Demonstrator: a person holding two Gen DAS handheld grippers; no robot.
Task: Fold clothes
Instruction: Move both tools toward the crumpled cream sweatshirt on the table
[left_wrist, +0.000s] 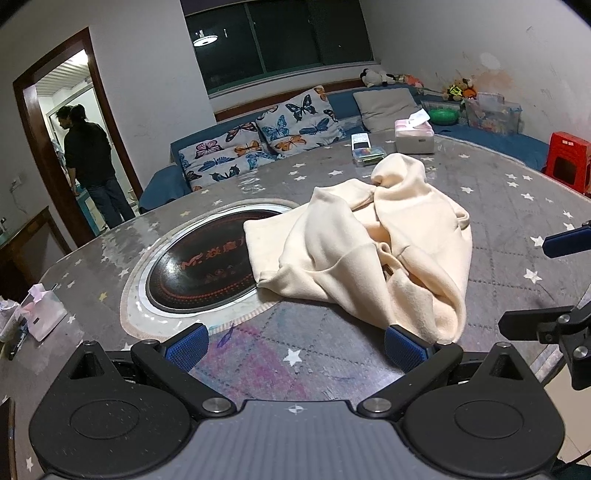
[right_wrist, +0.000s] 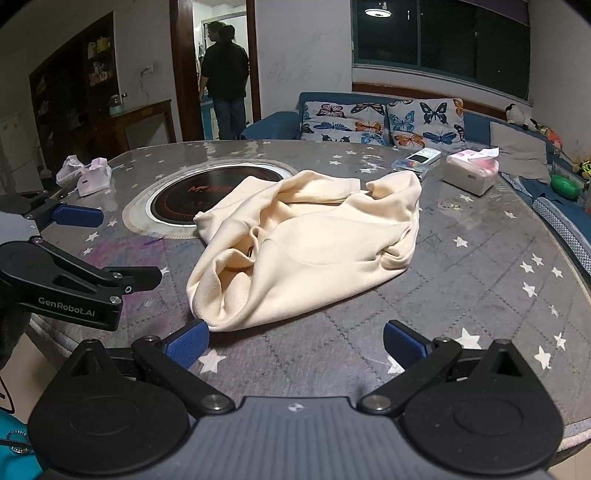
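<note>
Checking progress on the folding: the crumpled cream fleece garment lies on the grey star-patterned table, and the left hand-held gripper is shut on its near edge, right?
Not quite. The left hand-held gripper is open and holds nothing, per the left wrist view; the crumpled cream fleece garment does lie on the grey star-patterned table.

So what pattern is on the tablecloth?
Grey tablecloth quilted with white stars; clearest in the right wrist view.

L gripper (left_wrist: 295, 345) & R gripper (right_wrist: 295, 343) — fingers spread wide, empty — side by side.
</note>
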